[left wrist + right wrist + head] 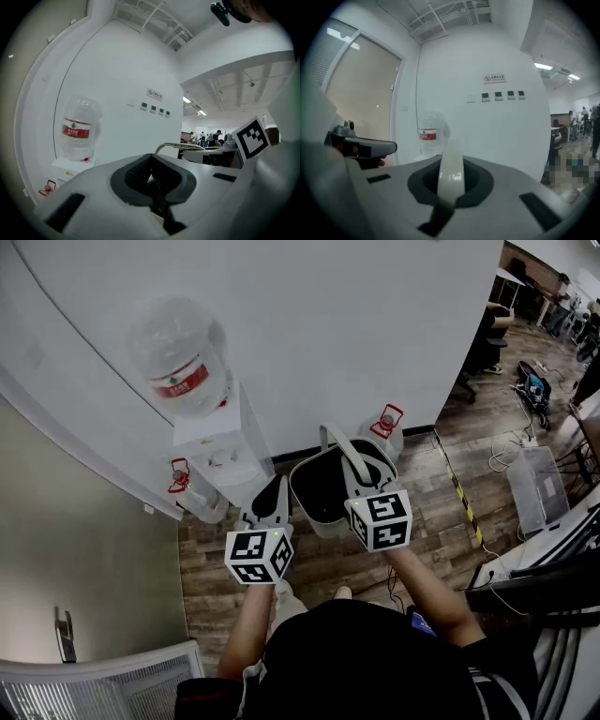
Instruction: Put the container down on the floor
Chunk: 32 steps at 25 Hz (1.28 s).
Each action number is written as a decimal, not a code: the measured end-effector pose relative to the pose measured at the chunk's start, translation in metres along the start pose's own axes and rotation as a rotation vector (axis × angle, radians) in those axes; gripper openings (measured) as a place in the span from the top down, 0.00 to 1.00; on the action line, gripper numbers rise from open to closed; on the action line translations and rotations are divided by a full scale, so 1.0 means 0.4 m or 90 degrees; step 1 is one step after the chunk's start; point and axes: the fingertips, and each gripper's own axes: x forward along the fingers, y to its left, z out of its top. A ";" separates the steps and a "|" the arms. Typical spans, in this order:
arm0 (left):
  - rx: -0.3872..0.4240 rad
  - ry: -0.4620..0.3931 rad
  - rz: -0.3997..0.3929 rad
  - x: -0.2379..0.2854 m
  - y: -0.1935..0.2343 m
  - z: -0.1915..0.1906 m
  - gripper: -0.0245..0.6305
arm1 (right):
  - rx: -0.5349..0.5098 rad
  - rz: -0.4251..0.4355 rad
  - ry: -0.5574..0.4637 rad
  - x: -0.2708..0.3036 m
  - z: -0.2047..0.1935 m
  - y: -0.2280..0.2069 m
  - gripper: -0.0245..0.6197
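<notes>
The right gripper (358, 476) has its fingers pinching the handle (451, 171) of the bucket (319, 495). The bucket hangs above the wooden floor (319, 566), near the water dispenser (223, 451). The left gripper (273, 502) has its fingers pressed together on nothing. Best to lower the bucket straight down and level, letting go only once its base sits flat.
</notes>
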 end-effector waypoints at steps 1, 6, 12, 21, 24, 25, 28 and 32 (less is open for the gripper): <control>0.001 0.002 0.000 -0.003 0.001 -0.002 0.94 | 0.001 -0.001 -0.001 -0.002 0.000 0.002 0.92; 0.001 0.006 0.003 -0.017 0.000 -0.010 0.94 | 0.021 0.003 -0.016 -0.015 -0.003 0.007 0.92; 0.001 0.012 0.004 -0.011 -0.010 -0.018 0.94 | 0.030 0.011 -0.013 -0.019 -0.014 0.001 0.92; 0.008 0.029 0.000 0.021 -0.038 -0.038 0.94 | 0.034 0.025 -0.012 -0.007 -0.016 -0.032 0.92; 0.018 0.037 -0.004 0.035 -0.045 -0.044 0.94 | 0.035 0.027 -0.008 0.008 -0.018 -0.042 0.92; 0.016 0.039 -0.004 0.039 -0.043 -0.045 0.94 | 0.036 0.027 -0.006 0.014 -0.018 -0.045 0.92; 0.009 0.041 0.001 0.052 -0.027 -0.045 0.94 | 0.037 0.027 -0.002 0.032 -0.020 -0.053 0.92; 0.009 0.036 0.004 0.074 -0.003 -0.034 0.94 | 0.043 0.025 0.002 0.062 -0.021 -0.061 0.92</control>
